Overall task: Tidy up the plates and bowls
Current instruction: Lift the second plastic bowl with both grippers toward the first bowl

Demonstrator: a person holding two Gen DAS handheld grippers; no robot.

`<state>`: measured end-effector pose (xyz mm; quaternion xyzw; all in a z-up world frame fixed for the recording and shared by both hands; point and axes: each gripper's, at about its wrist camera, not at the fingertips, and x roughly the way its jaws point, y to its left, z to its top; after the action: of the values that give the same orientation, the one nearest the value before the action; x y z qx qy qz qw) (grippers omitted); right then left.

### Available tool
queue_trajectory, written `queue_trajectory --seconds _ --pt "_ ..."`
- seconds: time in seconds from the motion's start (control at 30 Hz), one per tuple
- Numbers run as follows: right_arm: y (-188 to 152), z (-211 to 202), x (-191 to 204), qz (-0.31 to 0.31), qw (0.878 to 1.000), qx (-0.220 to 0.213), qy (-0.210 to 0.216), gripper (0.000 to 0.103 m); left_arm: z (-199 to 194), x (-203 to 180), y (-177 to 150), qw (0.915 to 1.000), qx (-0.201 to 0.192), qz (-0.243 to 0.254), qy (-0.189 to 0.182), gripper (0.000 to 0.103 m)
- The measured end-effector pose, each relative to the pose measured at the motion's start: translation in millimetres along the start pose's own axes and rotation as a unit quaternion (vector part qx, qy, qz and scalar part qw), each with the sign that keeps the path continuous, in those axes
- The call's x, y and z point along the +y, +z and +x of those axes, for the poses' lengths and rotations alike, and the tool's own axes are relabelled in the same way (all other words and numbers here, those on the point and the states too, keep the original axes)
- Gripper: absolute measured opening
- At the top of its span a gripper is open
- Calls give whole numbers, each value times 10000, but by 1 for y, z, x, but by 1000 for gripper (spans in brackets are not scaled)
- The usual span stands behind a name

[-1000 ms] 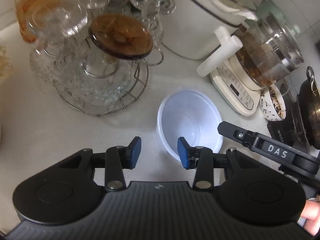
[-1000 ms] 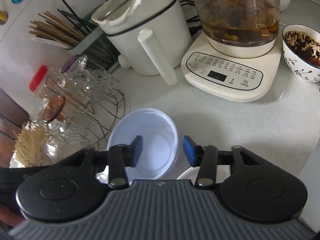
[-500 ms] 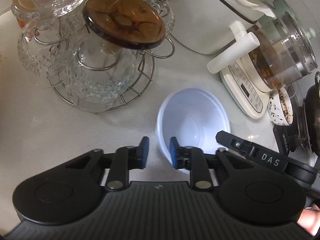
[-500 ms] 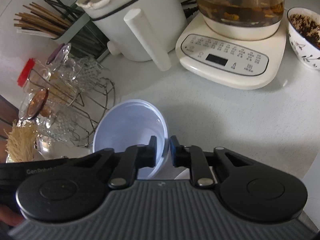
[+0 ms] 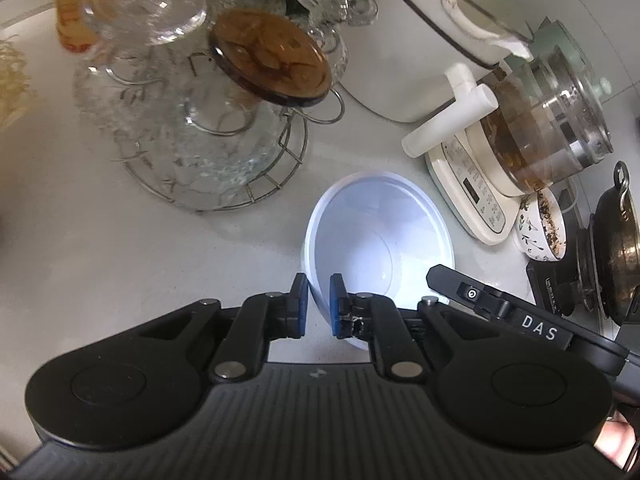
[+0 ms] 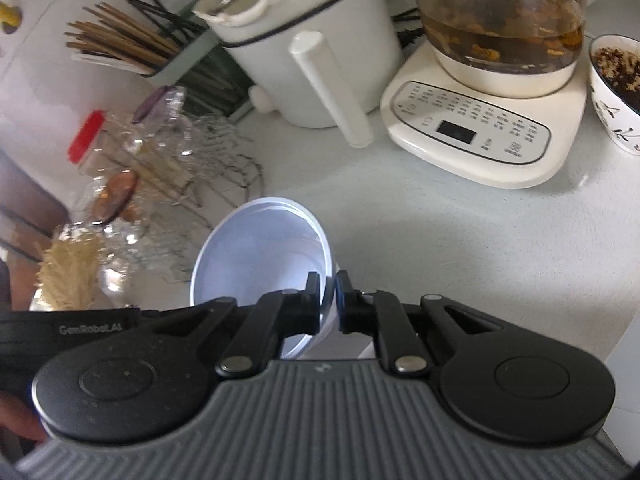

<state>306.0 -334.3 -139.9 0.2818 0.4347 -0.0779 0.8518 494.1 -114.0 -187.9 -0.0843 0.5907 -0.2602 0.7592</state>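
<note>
A white plastic bowl [image 5: 380, 240] sits on the pale counter, and in the right wrist view the same bowl [image 6: 260, 248] looks tilted. My left gripper [image 5: 319, 306] is closing on the bowl's near-left rim, with the wall between its blue pads. My right gripper [image 6: 328, 300] is shut on the rim of the opposite side. Its black body with white lettering [image 5: 500, 312] shows at the right of the left wrist view. The bowl's inside holds nothing.
A wire rack of glass cups [image 5: 192, 128] stands left of the bowl. Behind it are a white pot [image 5: 420, 40] and a glass kettle on a cream base [image 5: 540, 128]. A patterned bowl of dark bits [image 5: 544, 228] and a dark pot [image 5: 616, 248] stand at the right.
Both grippers went from open to closed around the white bowl's rim, one on each side. The bowl now looks tipped in the right wrist view.
</note>
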Motion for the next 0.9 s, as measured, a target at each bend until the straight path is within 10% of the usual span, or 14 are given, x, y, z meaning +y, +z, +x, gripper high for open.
queue_trajectory --seconds 0.9 --pt "-23 -80 48 -426 9970 -330 549 13 -128 -1 -42 9960 -768 -299 -336 13"
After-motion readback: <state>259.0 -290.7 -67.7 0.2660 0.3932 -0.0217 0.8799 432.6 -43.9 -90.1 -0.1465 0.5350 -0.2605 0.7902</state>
